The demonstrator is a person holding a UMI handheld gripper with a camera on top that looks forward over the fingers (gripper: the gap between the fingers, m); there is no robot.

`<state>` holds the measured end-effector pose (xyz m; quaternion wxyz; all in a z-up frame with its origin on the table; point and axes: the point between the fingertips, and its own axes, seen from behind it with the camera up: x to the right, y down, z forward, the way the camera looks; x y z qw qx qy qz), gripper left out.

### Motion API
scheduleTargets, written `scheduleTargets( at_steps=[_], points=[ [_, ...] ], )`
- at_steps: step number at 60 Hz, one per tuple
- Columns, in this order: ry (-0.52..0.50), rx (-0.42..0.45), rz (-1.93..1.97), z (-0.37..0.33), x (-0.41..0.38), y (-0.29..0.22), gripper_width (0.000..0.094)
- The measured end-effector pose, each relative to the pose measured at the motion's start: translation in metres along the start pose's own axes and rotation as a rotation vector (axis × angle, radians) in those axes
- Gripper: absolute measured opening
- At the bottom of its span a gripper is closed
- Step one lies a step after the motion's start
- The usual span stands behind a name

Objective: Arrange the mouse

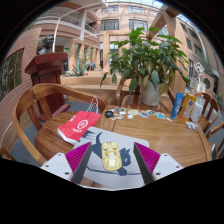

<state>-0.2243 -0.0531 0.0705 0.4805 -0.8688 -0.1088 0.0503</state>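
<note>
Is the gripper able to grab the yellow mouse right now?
Probably yes. The yellow mouse lies on the white sheet between the open gripper fingers, with gaps either side and nothing blocking it.

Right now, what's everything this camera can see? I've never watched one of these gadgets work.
Mouse: one, pale yellowish, between the two fingers, lying on a white mat.
White mat: one, under the mouse on the table.
Table: one, round, wooden.
Red bag: one, red with white print, on the table beyond the fingers.
Potted plant: one, green leaves, pale pot, at the table's far side.
Small items: several, mixed colours, near the pot; too small to name.
Chair: one, wooden, beside the table.
Gripper: one, magenta pads, fingers open about the mouse.
</note>
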Motion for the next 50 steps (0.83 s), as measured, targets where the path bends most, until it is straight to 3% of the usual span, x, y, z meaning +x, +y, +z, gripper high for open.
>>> scheduleTargets(
  at_steps=[14,31,50],
  points=[
    [0.026,0.105,0.012,-0.104,-0.008,-0.032,0.0858],
    [0.024,0.101,0.006,-0.175,-0.024,-0.004,0.0854],
    [0.043,0.077,-0.013,-0.195,-0.023,0.022,0.0856]
  ],
)
